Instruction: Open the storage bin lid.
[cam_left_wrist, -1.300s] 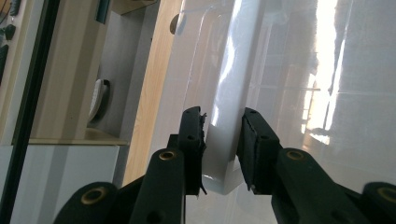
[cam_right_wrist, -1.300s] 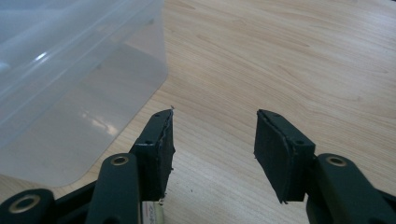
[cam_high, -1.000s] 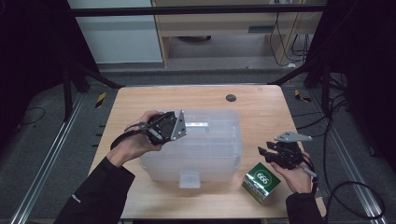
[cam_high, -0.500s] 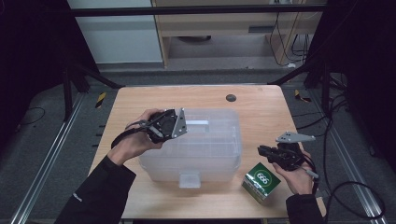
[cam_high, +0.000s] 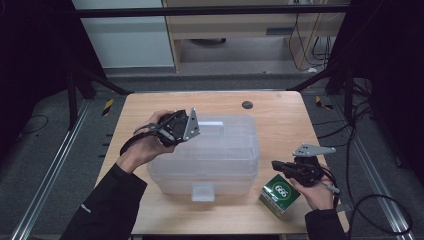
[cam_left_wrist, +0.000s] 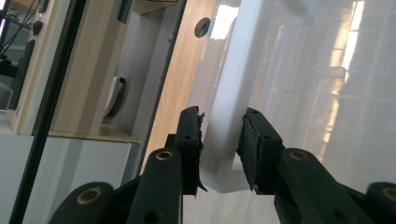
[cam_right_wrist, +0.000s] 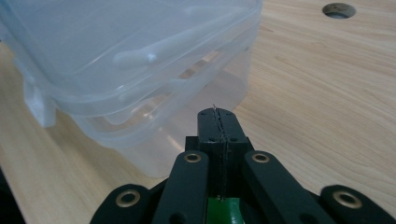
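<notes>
A clear plastic storage box (cam_high: 210, 160) with its lid (cam_right_wrist: 116, 42) on stands mid-table. My left gripper (cam_high: 193, 131) is at the lid's back left corner. In the left gripper view its jaws (cam_left_wrist: 219, 140) straddle the lid's white rim (cam_left_wrist: 224, 116) and press on it. My right gripper (cam_high: 276, 165) hovers just right of the box, low over a green carton (cam_high: 280, 194). Its jaws have just been closing and now meet pad to pad (cam_right_wrist: 218, 126) with nothing between them. A sliver of the green carton (cam_right_wrist: 223, 210) peeks out under them.
The box's front latch (cam_high: 202, 191) faces the near table edge. A round cable hole (cam_high: 247, 104) lies in the wooden tabletop (cam_high: 280, 125) behind the box. Bare wood stretches right of the box. Cables trail over the floor at the right.
The right gripper's jaws, open a second ago, have come together empty beside the box. The left gripper and the box have stayed put.
</notes>
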